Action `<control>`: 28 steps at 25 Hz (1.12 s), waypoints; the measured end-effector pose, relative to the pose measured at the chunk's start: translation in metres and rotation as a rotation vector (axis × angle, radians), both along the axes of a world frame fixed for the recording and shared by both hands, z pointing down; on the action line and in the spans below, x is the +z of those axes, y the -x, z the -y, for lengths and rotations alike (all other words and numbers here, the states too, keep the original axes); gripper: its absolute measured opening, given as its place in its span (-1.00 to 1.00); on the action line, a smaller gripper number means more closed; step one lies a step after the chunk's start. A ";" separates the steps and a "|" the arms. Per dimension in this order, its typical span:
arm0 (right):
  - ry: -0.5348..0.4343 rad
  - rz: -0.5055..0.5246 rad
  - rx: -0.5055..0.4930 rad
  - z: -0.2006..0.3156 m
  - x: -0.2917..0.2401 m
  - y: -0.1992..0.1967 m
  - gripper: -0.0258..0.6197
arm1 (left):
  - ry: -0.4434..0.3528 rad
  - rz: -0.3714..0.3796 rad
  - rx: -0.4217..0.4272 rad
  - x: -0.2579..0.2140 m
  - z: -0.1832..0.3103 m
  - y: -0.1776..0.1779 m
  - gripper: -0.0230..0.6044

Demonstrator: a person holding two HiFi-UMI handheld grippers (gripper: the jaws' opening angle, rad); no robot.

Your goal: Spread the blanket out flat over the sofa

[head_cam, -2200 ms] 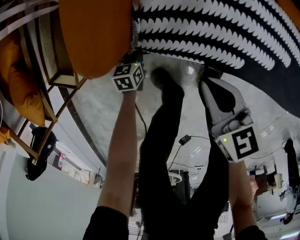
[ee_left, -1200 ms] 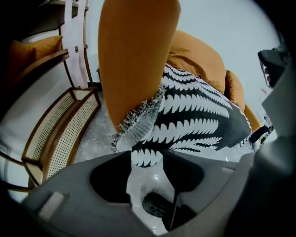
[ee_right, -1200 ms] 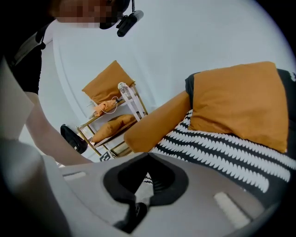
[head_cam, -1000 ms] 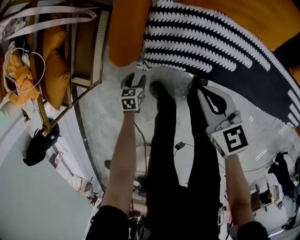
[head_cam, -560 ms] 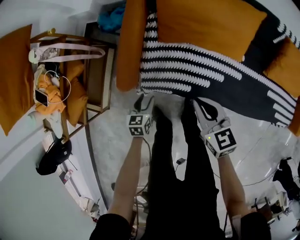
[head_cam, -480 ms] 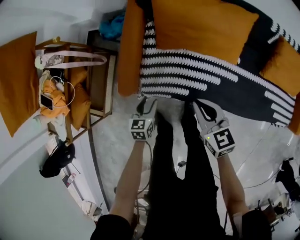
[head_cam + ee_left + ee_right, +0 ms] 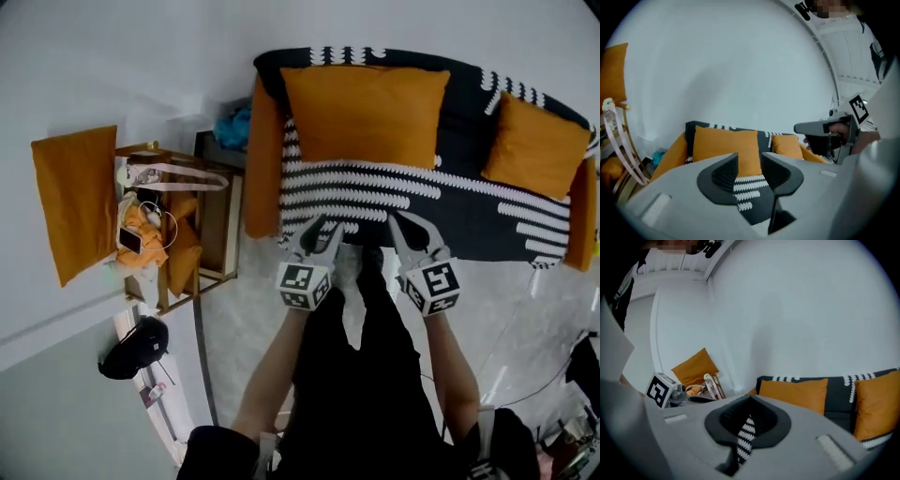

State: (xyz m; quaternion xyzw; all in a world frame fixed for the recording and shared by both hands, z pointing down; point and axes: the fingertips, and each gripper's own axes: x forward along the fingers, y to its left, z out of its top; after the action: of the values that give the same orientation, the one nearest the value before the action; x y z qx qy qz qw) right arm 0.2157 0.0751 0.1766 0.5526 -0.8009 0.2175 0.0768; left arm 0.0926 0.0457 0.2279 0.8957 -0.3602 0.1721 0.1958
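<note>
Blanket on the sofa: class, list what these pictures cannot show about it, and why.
- Right gripper view: whether the right gripper pinches the blanket, or it shows through the slit between the fingers.
- Head view: the blanket under the cushions, covered by them.
- Right gripper view: the blanket's right end, cut off by the edge.

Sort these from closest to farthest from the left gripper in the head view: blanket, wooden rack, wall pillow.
From the left gripper, whose empty jaws have just been closing:
1. blanket, just ahead.
2. wooden rack, to its left.
3. wall pillow, farthest left.
</note>
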 end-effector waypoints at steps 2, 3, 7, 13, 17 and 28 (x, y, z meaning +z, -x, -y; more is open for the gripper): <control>-0.044 0.027 0.022 0.001 -0.024 -0.012 -0.92 | -0.040 -0.012 0.018 -0.030 0.000 -0.017 -0.50; -0.064 0.037 0.031 0.002 -0.035 -0.019 -0.92 | -0.056 -0.021 0.025 -0.044 0.000 -0.024 -0.56; -0.102 0.063 0.071 0.003 -0.073 -0.035 -0.92 | -0.094 -0.058 0.067 -0.089 -0.004 -0.045 -0.65; -0.110 0.072 0.092 0.010 -0.107 -0.024 -0.92 | -0.176 -0.084 0.151 -0.141 0.012 -0.055 -0.81; -0.129 0.026 0.129 0.012 -0.125 -0.004 -0.92 | -0.199 -0.113 0.214 -0.168 0.024 -0.049 -0.89; -0.175 -0.041 0.219 0.015 -0.155 0.045 -0.92 | -0.223 -0.152 0.340 -0.214 0.047 -0.015 -0.89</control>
State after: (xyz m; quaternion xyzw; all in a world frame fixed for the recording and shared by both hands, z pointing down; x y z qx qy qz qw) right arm 0.1704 0.0602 0.0212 0.6455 -0.7501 0.1427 0.0206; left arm 0.1077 -0.0010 0.0135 0.9701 -0.2050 0.0936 0.0904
